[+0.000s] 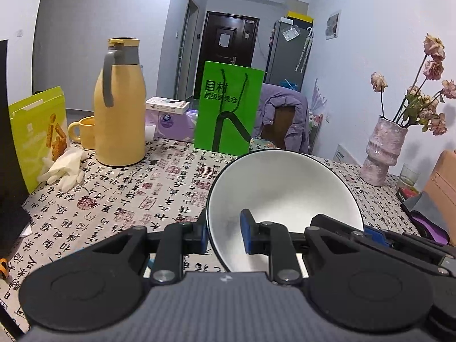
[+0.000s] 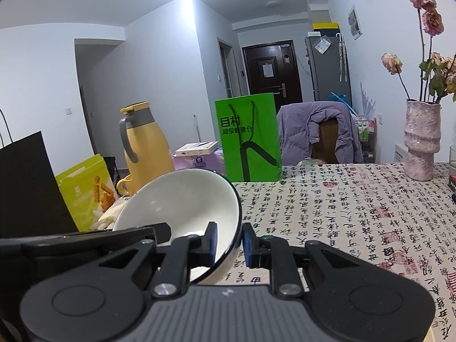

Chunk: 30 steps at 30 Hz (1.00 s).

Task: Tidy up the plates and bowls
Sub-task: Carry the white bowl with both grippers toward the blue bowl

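Fingers (image 1: 247, 232) of the left gripper (image 1: 225, 235) are clamped on the left wall of a white bowl (image 1: 285, 193), one pad inside and one outside; fingers (image 2: 212, 242) of the right gripper (image 2: 229, 245) pinch the opposite, right wall of the same bowl (image 2: 182, 208) in the same way. Held from both sides, the bowl appears lifted clear of the desk (image 1: 136, 199), near its front edge, with its mouth tilted toward whichever camera views it. Step in hand, by judgement: a two-handed carry of one bowl toward wherever the crockery is to be gathered. The next move calls for both grippers to travel together at a fixed spacing, keeping the bowl level, then to lower it before either pair lets go. Left wrist view alone shows, at the far left, a white glove (image 1: 64, 171) and a yellow mug (image 1: 82, 132) beside the yellow flask (image 1: 119, 105), and a drinking glass at the far right. Right wrist view alone shows the black bag (image 2: 28, 185) at the left and the broad bare stretch of patterned cloth (image 2: 356, 213) to the right. Neither view shows a plate or a second bowl.
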Tool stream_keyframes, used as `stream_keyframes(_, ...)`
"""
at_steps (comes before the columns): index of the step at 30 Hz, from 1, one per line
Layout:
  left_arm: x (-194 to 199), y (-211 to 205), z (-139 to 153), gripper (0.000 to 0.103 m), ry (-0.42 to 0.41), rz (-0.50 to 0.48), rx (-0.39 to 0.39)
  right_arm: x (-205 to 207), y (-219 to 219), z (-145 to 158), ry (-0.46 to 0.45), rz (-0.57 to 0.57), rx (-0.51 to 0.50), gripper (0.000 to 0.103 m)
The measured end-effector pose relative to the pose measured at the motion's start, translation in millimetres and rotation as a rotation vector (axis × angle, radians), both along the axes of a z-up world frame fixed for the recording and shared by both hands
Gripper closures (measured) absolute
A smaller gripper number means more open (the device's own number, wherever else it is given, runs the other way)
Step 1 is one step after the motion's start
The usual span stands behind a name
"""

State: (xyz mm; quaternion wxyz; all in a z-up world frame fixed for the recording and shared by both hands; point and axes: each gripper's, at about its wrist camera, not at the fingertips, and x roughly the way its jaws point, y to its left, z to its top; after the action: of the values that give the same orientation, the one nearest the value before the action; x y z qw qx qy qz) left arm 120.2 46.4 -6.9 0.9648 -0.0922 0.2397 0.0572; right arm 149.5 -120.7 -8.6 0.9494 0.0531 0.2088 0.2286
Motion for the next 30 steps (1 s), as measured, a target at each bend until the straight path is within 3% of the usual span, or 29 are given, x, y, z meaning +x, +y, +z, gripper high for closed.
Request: stream_keyframes(30, -49, 73, -10, 0.081, -0.018, 0.090, -0.050, -35, 73, -5, 0.006, 0.098, -0.038, 0.084)
